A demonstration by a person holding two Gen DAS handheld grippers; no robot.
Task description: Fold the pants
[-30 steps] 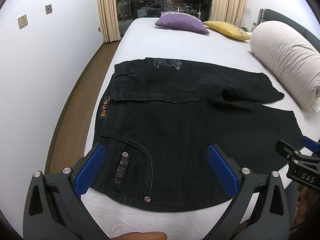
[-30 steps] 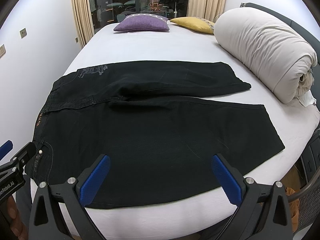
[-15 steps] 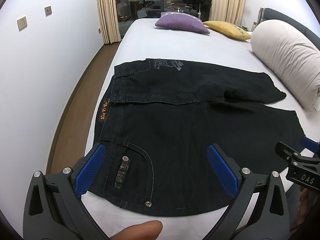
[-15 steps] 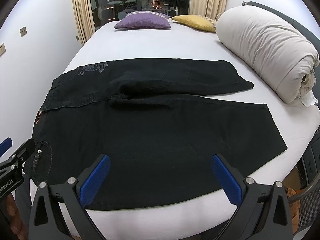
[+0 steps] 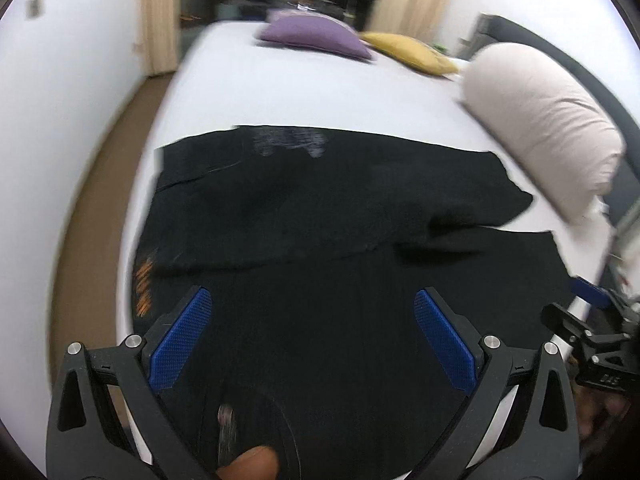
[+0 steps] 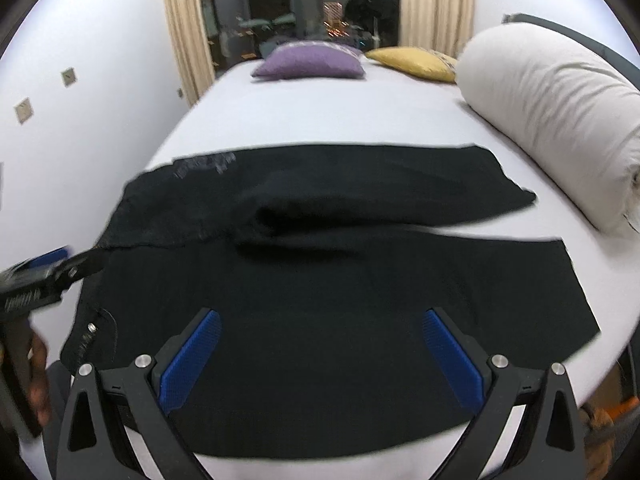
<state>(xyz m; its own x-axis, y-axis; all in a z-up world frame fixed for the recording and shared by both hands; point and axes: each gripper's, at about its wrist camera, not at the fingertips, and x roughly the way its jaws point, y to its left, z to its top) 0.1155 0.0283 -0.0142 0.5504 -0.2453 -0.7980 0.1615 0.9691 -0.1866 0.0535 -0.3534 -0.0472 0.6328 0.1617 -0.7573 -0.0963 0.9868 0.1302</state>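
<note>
The black denim pants (image 6: pixel 328 300) lie flat across the near end of the white-sheeted bed (image 6: pixel 320 120), waistband toward its left edge, leg hems toward the rolled cream duvet (image 6: pixel 560 120). Bare sheet lies open beyond the pants, up to the purple cushion (image 6: pixel 310 62) and yellow cushion (image 6: pixel 412 63). The left gripper (image 5: pixel 312 344) and right gripper (image 6: pixel 320 356) both hang over the near leg, blue pads spread wide, holding nothing. Beige curtains (image 6: pixel 184 28) frame a dark window.
</note>
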